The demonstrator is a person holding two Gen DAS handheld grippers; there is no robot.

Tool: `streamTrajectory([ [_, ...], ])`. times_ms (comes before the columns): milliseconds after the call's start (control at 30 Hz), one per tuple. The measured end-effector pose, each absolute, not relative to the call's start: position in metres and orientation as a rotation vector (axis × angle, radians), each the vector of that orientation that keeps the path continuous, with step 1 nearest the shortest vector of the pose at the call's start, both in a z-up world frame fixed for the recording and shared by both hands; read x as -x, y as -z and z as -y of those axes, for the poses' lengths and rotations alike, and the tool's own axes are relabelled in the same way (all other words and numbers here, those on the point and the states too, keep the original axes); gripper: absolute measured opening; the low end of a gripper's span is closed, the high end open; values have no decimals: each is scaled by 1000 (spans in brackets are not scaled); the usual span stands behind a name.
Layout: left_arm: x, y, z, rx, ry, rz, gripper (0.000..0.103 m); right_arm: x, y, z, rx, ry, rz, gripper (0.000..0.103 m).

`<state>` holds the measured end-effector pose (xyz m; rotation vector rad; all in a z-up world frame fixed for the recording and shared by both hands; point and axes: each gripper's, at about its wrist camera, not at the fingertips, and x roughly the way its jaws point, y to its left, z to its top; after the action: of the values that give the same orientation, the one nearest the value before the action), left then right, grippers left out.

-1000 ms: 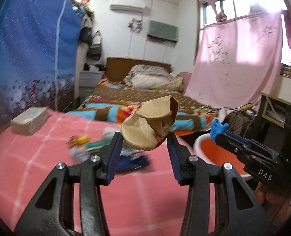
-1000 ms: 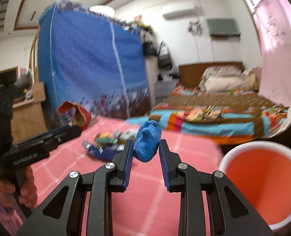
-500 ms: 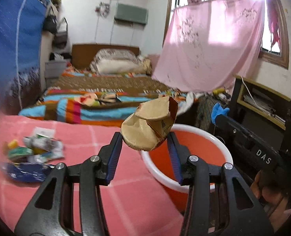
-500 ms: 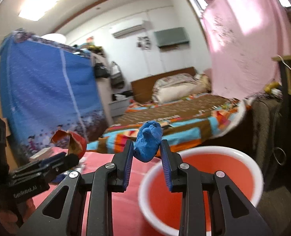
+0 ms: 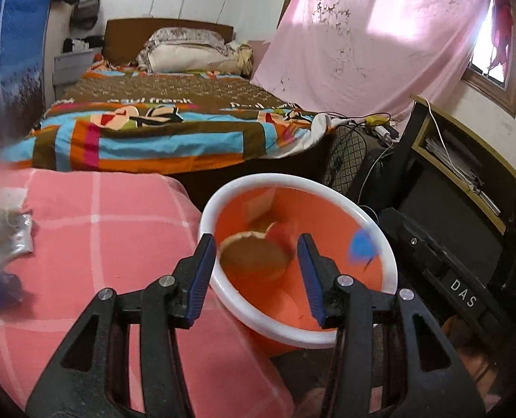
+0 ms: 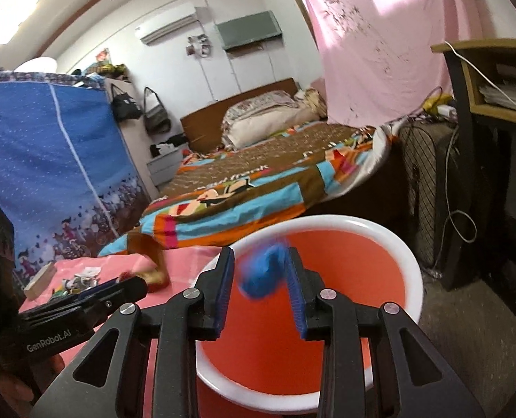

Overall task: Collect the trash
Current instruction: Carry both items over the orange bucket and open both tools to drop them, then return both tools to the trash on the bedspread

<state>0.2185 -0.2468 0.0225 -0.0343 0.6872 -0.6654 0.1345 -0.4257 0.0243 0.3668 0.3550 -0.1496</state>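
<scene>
The left wrist view looks forward and down over the pink checked cloth [image 5: 94, 244], very near the orange bucket with a white rim [image 5: 292, 181]. The right wrist view looks from the bucket's [image 6: 390, 240] other side, more level. Both share the bucket and the striped bed [image 5: 160, 129].

Both black two-finger grippers with blue pads, left gripper [image 5: 254, 271] and right gripper [image 6: 259, 287], hang side by side, jaws spread wide.

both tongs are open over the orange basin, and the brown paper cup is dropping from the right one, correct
Not quite: the left wrist view shows the brown paper cup dropping from the left tongs into the orange basin. The right tongs release the blue wad.
</scene>
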Motion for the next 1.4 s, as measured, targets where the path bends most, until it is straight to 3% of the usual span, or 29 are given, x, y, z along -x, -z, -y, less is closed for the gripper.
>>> streamTrajectory([
  [267, -218, -22, 233, 71, 634, -663, 63, -132, -26, 428, -375, 165, -355, 45],
  [467, -211, -34, 202, 114, 555, -562, 81, -132, -40, 417, -353, 151, -304, 50],
  [533, -207, -40, 187, 122, 516, -515, 87, -131, -46, 410, -343, 146, -277, 68],
  [700, -200, -53, 152, 138, 418, -416, 103, -131, -58, 392, -311, 123, -209, 83],
  [833, -192, -59, 125, 157, 336, -337, 103, -132, -65, 373, -277, 102, -135, 103],
  [1400, -183, -57, 21, 111, 117, -239, 103, -149, -75, 286, -125, -56, -30, 103],
])
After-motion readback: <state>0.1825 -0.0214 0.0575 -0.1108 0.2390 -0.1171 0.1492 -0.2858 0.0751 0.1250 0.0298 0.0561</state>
